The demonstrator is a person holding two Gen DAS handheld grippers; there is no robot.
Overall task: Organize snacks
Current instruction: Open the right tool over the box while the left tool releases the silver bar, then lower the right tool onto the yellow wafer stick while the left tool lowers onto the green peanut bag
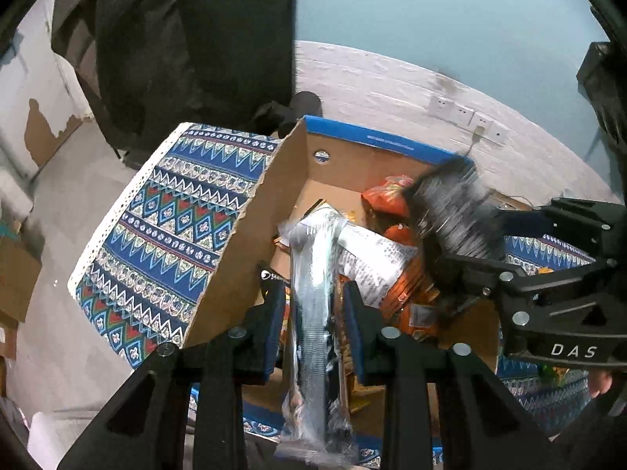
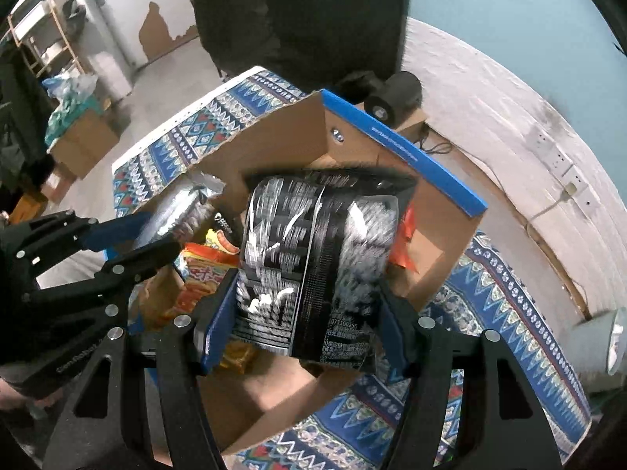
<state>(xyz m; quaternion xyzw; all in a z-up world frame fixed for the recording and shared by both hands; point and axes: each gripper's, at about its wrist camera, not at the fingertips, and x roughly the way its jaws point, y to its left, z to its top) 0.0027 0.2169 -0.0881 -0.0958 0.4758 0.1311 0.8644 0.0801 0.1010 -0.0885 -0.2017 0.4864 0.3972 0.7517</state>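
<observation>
my left gripper (image 1: 313, 313) clamps a silver foil snack packet (image 1: 313, 293) over the open cardboard box (image 1: 250, 243); my right gripper (image 2: 305, 313) grips a black printed bag (image 2: 317, 258) above it. orange packets (image 1: 395, 199) already lie inside; i judge both held snacks remain to drop.

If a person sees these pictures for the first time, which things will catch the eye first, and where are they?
The black bag with white print fills the middle, held in the right gripper above the cardboard box. Beside it, the left gripper holds a silver packet over the same box. Orange snacks lie inside, on a blue patterned cloth.
</observation>
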